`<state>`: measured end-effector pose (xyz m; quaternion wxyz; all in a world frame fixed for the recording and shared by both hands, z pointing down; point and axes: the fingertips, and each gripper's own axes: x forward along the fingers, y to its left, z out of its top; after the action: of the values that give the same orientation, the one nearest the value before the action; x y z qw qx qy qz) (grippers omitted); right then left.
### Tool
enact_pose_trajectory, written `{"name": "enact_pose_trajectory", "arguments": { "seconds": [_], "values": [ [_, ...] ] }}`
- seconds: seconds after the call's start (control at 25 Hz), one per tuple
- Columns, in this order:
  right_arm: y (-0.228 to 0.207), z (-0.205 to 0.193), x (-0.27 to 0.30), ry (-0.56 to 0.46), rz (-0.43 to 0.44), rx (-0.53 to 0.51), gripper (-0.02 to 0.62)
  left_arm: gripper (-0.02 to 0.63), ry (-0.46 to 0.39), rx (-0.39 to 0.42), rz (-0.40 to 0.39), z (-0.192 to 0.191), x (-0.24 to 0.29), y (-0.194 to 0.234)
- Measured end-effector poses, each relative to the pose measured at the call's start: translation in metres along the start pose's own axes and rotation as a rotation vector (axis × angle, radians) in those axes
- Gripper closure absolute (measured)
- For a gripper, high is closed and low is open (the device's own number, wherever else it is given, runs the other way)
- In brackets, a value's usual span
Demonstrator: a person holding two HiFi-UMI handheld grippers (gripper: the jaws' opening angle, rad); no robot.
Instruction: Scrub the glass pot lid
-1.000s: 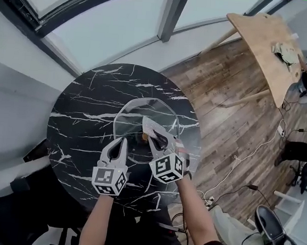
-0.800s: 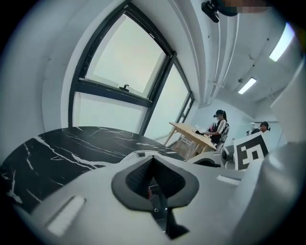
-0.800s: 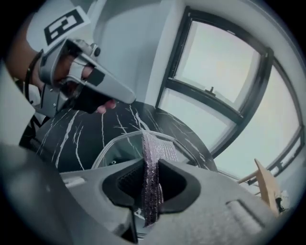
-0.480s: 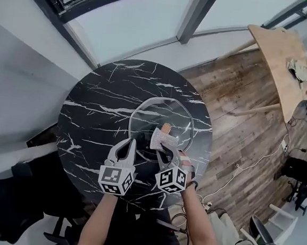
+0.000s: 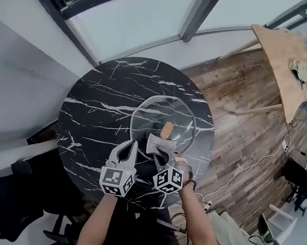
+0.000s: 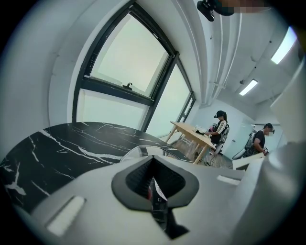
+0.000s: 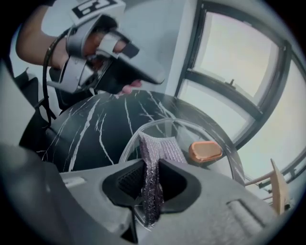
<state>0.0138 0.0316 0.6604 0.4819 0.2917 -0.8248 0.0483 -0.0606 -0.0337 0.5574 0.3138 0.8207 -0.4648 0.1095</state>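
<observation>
L gripper [image 5: 130,145] sat low over the near side of the round black white-veined marble table [image 5: 90,114], its 2 jaws clenched tight together w/ nothing between them. Just to its right, R gripper [image 5: 164,153] was angled steeply down, jaws clamped on a silvery-grey mesh scrub cloth [image 5: 157,144]. In the right gripper view the cloth ran up out of the pads and fanned flat towards the lid.

The clear round glass pot lid [image 5: 150,113] lay flat near the table's middle, its tan-orange oblong knob [image 5: 167,129] facing up. The cloth's free end overlapped the lid's near rim, just short of the knob; contact w/ the glass couldn't be told. L gripper was just off that same near rim, apart from the glass.

Behind the table: a big dark-framed window [image 5: 147,14]. To the right: brown plank floor [image 5: 238,132] w/ a pale wooden table [image 5: 279,55] well apart from the black one. The left gripper view showed 2 people [image 6: 220,125] by that wooden table, far off.
</observation>
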Motion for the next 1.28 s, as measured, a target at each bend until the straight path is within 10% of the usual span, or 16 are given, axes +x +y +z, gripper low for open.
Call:
{"name": "enact_pose_trajectory", "arguments": {
  "seconds": [0.36,0.64,0.84,1.12,1.28],
  "values": [
    [0.077,-0.013,-0.007,0.013,0.203,0.033,0.517,0.604,0.006,0.002,-0.010,-0.009,-0.004,-0.002],
    [0.054,0.013,-0.063,-0.289,0.397,0.605,0.518,0.604,0.020,0.007,-0.011,-0.011,-0.011,-0.006],
    [-0.046,0.004,-0.115,-0.469,0.130,0.772,0.520,0.604,-0.019,0.016,0.009,-0.001,-0.014,-0.001],
    [-0.127,-0.072,-0.093,-0.270,-0.206,1.021,0.520,0.604,-0.069,0.060,0.004,0.013,-0.012,-0.004],
    [-0.132,-0.075,-0.061,-0.151,-0.224,1.019,0.520,0.604,-0.144,0.083,0.021,0.022,-0.012,-0.001]
  ]
}}
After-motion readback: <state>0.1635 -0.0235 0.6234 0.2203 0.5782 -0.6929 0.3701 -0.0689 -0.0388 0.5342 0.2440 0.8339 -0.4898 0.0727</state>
